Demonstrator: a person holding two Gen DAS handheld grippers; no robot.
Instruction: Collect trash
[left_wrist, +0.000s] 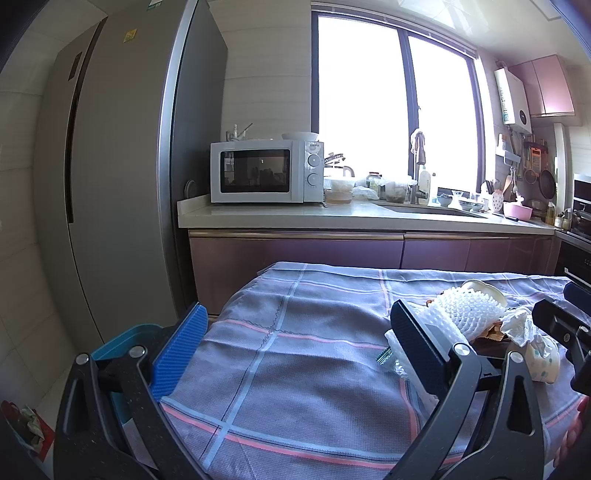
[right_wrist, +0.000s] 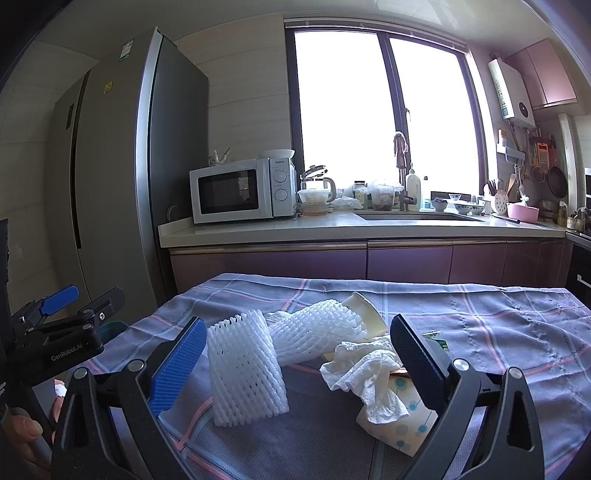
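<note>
Trash (right_wrist: 332, 354) is heaped on a worktop covered by a grey plaid cloth (left_wrist: 295, 369): two white foam fruit nets (right_wrist: 245, 365), a crumpled white tissue (right_wrist: 369, 373), a dotted paper cup (right_wrist: 400, 421) lying on its side, and a second cream cup (right_wrist: 364, 314) sleeved in the farther net. Behind the worktop, a kitchen counter (right_wrist: 332, 225) with purple cabinet fronts is seen, carrying a white microwave (right_wrist: 240, 190) and a sink below a bright window (right_wrist: 376, 110). A tall grey refrigerator (left_wrist: 122, 166) is placed to the left. A teal bin (left_wrist: 122, 343) is seen beside the worktop's left edge.

The right claw (right_wrist: 295, 365) is held low over the heap with its jaws spread wide, the nearer net and the tissue lying between them; nothing is gripped. The left claw (left_wrist: 295, 350) is likewise spread wide and empty, held above bare cloth to the left of the heap.
</note>
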